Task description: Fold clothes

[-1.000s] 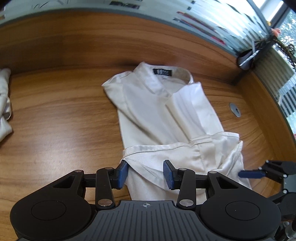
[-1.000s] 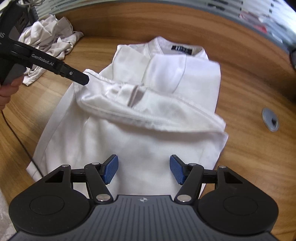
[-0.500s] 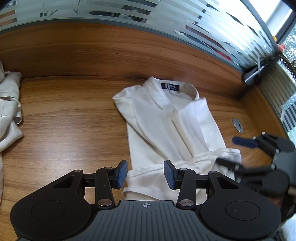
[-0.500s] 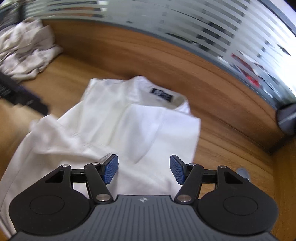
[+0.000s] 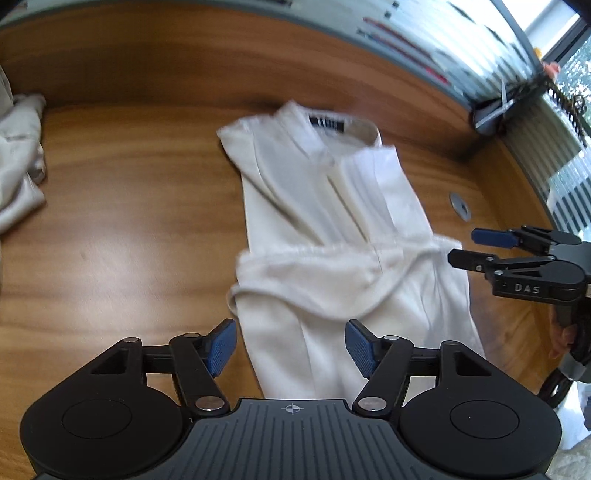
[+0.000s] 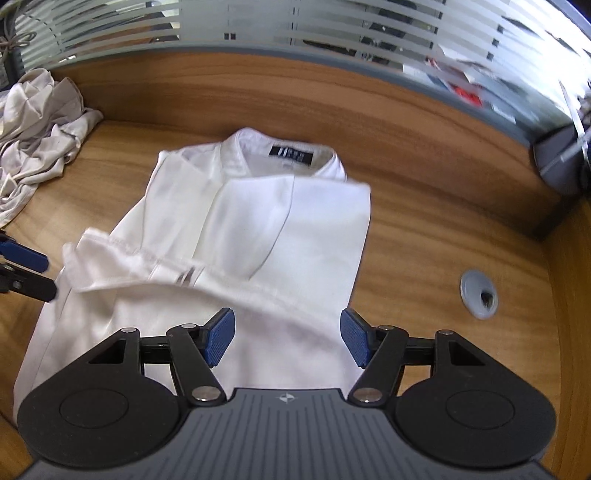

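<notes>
Wood-grain desk (image 5: 122,236) with raised wooden back under striped frosted glass (image 6: 295,26).

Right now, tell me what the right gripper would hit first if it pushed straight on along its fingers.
Probably the white shirt: the right gripper, open and empty, points at its folded-up lower half. Depth is unclear.

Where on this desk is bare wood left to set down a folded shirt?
Bare desk lies between the white shirt and the crumpled garments, plus a narrower strip around the cable grommet. The shirt fills the middle.
</notes>
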The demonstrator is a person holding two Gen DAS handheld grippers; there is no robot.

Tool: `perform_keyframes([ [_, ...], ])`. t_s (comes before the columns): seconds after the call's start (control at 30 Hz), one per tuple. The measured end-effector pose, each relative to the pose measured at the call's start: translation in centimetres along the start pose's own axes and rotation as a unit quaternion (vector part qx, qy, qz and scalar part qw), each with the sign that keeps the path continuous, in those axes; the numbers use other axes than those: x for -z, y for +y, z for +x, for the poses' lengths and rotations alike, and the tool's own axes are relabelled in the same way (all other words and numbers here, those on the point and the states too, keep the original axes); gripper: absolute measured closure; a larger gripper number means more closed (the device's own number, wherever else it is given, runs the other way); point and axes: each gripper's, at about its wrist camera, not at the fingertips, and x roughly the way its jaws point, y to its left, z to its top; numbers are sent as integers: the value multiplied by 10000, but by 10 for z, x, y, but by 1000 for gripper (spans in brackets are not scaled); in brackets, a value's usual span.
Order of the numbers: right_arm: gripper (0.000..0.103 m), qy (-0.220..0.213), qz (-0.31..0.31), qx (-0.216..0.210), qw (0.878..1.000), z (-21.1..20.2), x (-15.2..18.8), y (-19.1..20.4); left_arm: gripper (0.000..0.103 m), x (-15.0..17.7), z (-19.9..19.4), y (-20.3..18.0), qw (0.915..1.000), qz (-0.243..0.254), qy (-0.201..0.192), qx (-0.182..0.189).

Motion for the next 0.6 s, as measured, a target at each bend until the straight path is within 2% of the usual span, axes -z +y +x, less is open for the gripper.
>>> perform_keyframes([
  [0.1, 33, 86, 100, -53, 9999, -3, 11, 2, 35, 2, 13, -7, 9997, 149, 164, -69],
  [0.27, 33, 143, 90, -69, 9998, -5, 22, 8, 36, -14, 27, -12, 9988, 307, 174, -354],
  [0.5, 33, 136, 77, -33, 9999, -7, 23, 3, 36, -50, 26, 0, 9978, -82, -228, -621],
  [0.6, 33, 140, 78, -15, 9999, -8, 23, 1, 36, -58, 18, 9, 9969, -367, -413, -561],
])
